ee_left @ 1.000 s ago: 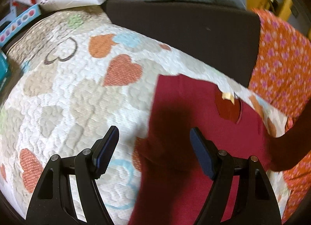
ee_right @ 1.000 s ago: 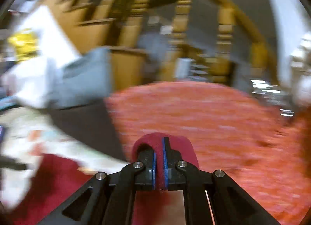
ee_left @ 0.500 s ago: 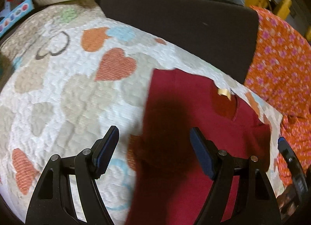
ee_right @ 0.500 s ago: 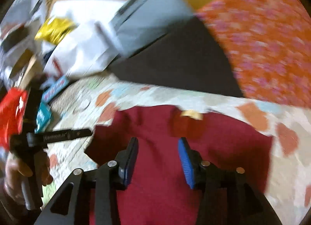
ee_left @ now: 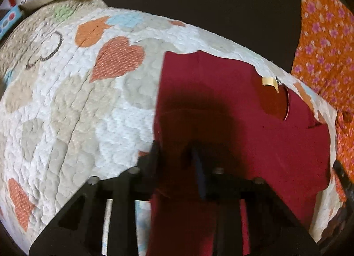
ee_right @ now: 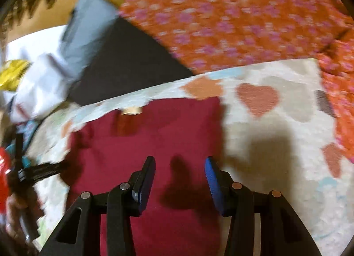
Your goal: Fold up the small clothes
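Note:
A dark red shirt (ee_left: 232, 112) lies flat on a quilted heart-pattern blanket (ee_left: 66, 101), neck tag at the far edge. It also shows in the right wrist view (ee_right: 154, 134). My left gripper (ee_left: 177, 156) is low at the shirt's left edge, jaws narrowed around the fabric with a small gap still showing; the frame is blurred. My right gripper (ee_right: 179, 172) is open and empty, hovering over the shirt's right part near its right edge.
A dark cushion (ee_left: 199, 8) lies beyond the blanket. Orange floral fabric (ee_left: 327, 45) borders the right side. White bags and a grey pillow (ee_right: 88, 25) sit at the far left. The left gripper shows at the left of the right wrist view (ee_right: 39, 167).
My right gripper let go of the red fabric, opened and swung down over the shirt. My left gripper's jaws narrowed from wide open and dropped to the shirt's left edge.

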The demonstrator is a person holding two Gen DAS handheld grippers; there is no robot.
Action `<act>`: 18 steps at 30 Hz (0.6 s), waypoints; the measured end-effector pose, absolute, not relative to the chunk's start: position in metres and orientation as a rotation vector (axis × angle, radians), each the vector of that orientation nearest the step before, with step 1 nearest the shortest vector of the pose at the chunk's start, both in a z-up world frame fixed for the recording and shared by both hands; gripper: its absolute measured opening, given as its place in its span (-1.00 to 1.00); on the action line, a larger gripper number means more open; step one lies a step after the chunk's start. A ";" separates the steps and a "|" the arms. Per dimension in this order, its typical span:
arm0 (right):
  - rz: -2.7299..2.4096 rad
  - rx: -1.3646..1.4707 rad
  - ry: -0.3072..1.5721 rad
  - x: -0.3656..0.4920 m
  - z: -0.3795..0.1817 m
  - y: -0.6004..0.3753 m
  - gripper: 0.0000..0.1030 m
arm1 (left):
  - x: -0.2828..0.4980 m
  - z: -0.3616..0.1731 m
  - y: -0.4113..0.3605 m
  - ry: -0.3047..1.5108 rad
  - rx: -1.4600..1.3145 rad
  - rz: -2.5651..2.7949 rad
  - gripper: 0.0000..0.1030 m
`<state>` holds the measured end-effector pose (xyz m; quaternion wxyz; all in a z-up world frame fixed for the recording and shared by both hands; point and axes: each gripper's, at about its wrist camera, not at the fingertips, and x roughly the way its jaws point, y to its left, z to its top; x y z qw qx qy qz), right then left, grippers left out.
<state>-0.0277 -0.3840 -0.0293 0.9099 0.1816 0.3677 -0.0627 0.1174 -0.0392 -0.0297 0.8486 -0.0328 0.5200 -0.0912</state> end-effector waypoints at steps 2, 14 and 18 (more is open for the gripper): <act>-0.185 0.391 0.755 -0.020 -0.031 -0.394 -0.13 | 0.116 -0.027 -0.048 1.070 -0.032 -0.197 -0.77; -0.148 0.380 0.750 0.010 -0.038 -0.392 -0.69 | 0.127 0.003 -0.040 0.934 -0.050 -0.218 -0.81; -0.150 0.358 0.859 0.017 -0.056 -0.391 -0.58 | 0.135 -0.037 -0.040 1.063 -0.013 -0.161 -0.81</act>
